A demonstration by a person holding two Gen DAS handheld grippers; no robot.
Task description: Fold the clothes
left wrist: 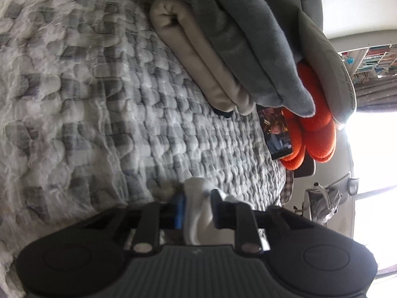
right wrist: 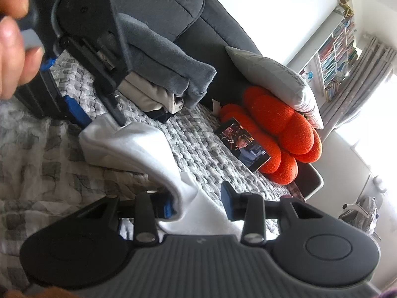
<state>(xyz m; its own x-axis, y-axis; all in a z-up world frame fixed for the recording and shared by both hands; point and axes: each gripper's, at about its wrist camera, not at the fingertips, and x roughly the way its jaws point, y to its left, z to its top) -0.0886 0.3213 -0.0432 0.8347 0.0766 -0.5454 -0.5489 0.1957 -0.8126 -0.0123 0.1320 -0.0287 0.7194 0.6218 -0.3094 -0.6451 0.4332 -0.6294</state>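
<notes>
A white garment (right wrist: pixel 131 144) lies stretched across the checked grey quilt (right wrist: pixel 203 149) between my two grippers. In the left wrist view my left gripper (left wrist: pixel 198 198) is shut on one bunched end of the white garment (left wrist: pixel 196 213), its blue pads pressed on the cloth. From the right wrist view that left gripper (right wrist: pixel 104 121) pinches the far end, with a person's hand (right wrist: pixel 12 37) on it. My right gripper (right wrist: pixel 198 198) has the near end of the cloth bunched between its pads and draped over the left finger.
A stack of folded clothes, grey fleece (right wrist: pixel 168 62) over beige (right wrist: pixel 148 94), sits against the grey sofa back (right wrist: pixel 173 5). An orange cushion (right wrist: pixel 280 124), a grey pillow (right wrist: pixel 273 74) and a propped phone (right wrist: pixel 242 146) lie further right. The quilt's edge drops off past the cushion.
</notes>
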